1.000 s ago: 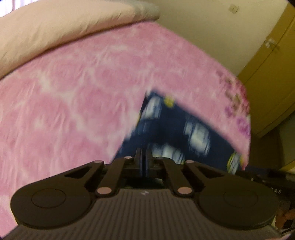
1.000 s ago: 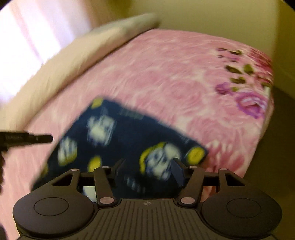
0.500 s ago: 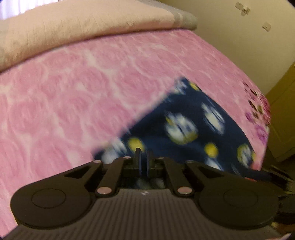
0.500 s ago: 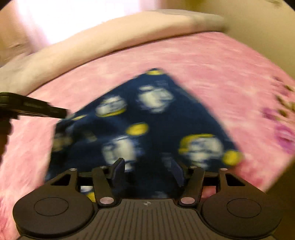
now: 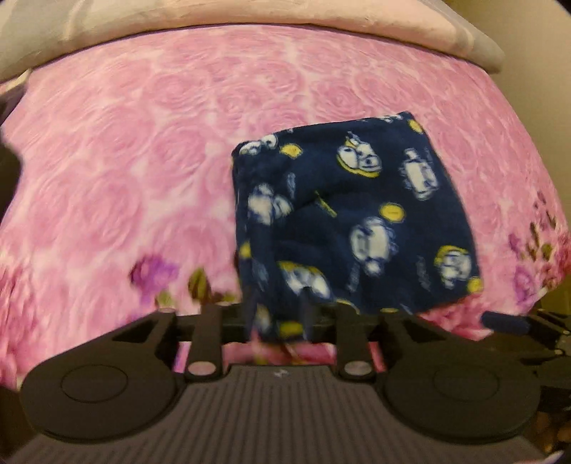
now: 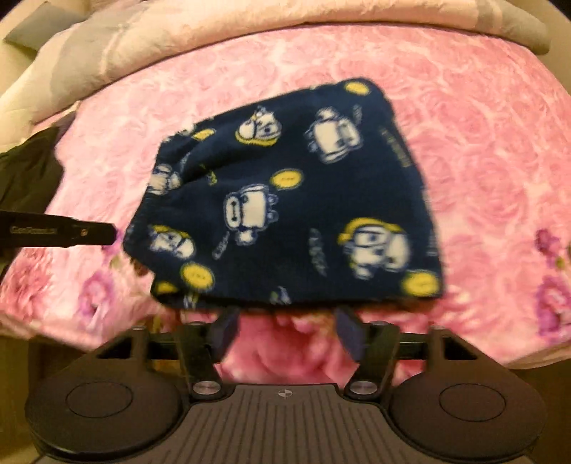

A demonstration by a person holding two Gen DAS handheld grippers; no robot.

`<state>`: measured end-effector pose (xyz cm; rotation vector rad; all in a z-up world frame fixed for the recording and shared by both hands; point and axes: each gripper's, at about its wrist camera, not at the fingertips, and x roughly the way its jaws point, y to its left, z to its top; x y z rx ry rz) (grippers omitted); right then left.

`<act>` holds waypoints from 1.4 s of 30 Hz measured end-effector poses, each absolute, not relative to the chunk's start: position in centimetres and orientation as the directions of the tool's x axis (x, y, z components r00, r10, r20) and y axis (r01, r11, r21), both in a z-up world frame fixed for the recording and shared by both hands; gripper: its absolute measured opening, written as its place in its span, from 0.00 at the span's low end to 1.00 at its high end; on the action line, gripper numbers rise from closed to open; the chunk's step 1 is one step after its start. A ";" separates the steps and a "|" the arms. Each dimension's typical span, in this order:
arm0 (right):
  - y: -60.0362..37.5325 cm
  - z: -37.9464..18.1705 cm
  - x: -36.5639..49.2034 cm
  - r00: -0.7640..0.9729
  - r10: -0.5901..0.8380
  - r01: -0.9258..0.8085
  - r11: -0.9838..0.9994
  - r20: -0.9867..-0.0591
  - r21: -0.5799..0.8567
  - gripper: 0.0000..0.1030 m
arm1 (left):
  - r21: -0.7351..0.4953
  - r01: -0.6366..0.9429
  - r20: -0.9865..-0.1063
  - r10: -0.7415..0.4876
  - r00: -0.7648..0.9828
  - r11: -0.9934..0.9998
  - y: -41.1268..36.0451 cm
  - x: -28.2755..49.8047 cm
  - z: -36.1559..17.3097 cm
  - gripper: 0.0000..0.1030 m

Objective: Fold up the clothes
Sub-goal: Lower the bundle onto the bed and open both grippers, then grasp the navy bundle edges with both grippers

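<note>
Since half a second ago the navy garment [image 6: 292,210] has come to lie folded and flat on the pink bed cover [image 6: 481,117], near the bed's front edge, and both views have swung to face it squarely.

From the left wrist view, the left tool [image 5: 276,317] now stands with its fingers apart, where earlier they were pressed together. The near left corner of the garment [image 5: 353,221] lies between and just ahead of those fingers; motion blur hides whether either finger touches the cloth.

From the right wrist view, the right tool [image 6: 285,330] is spread wide, its blue pads [image 6: 348,332] on either side of bare pink cover, just short of the garment's near hem and gripping nothing. The left tool [image 6: 89,233] shows here as a dark bar coming in from the left, its tip just beside the garment's left edge.

A pale duvet [image 6: 249,32] lies bunched along the far side of the bed, and a dark cloth [image 6: 28,167] sits at the left edge.
</note>
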<state>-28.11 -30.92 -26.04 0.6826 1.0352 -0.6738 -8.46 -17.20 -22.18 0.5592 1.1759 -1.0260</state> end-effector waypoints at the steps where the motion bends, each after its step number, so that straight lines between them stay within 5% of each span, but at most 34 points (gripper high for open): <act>1: -30.7 -24.9 -29.0 0.360 -0.186 0.768 0.616 -0.914 0.177 0.79 | -0.142 0.870 -0.934 -0.355 0.041 0.472 -16.5 -9.1 -21.1 0.29; 5: -31.7 -21.7 -32.3 0.364 -0.202 0.786 0.591 -0.909 0.183 0.79 | -0.105 0.865 -0.930 -0.356 0.089 0.490 -14.8 -12.2 -17.6 0.41; 22: -30.2 -16.2 -35.7 0.395 -0.221 0.759 0.625 -0.892 0.181 0.79 | -0.036 0.833 -0.922 -0.341 0.186 0.552 -12.0 -16.6 -11.8 0.44; 42: -33.6 -16.2 -35.6 0.345 -0.230 0.801 0.577 -0.910 0.158 0.79 | -0.044 0.844 -0.939 -0.311 0.147 0.534 -16.0 -14.9 -13.0 0.45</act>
